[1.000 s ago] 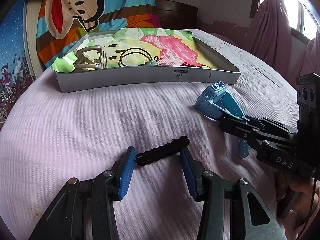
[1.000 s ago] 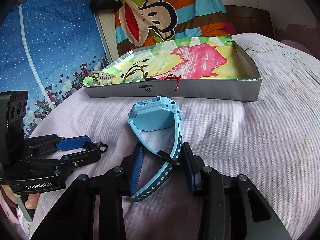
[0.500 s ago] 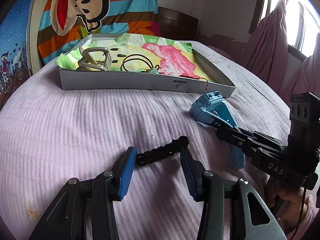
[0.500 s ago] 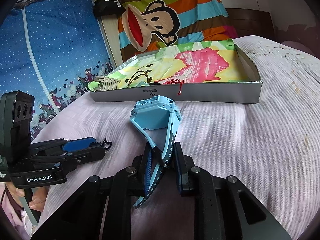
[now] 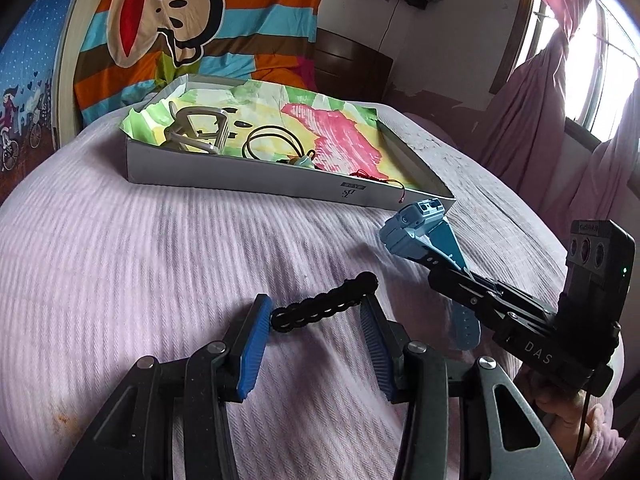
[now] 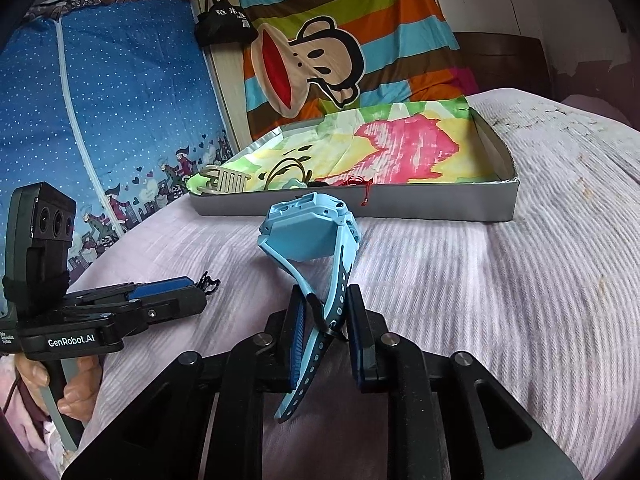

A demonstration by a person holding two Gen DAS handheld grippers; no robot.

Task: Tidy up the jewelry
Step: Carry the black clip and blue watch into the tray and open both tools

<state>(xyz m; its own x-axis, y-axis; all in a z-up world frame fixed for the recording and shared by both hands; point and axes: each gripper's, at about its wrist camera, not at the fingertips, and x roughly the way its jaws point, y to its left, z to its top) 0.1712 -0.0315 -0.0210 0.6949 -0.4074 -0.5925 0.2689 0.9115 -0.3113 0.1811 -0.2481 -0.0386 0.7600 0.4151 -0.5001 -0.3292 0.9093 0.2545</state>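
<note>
Right hand-held gripper (image 6: pixel 323 334) clamps the blue watch (image 6: pixel 310 236) by its strap above the bed (image 6: pixel 500 280); left hand-held gripper (image 5: pixel 316 320) stands wide around the black bracelet (image 5: pixel 324 306); advise carrying the watch level into the tray (image 6: pixel 440 210).

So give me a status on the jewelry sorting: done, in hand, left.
Done: the grey box already holds a beige clasp-like piece, a dark cord loop and a red string.
In hand: the right gripper is shut on the blue watch strap.
Left: the black bracelet lies on the bedspread between the open left gripper fingers, ungrasped.
</note>
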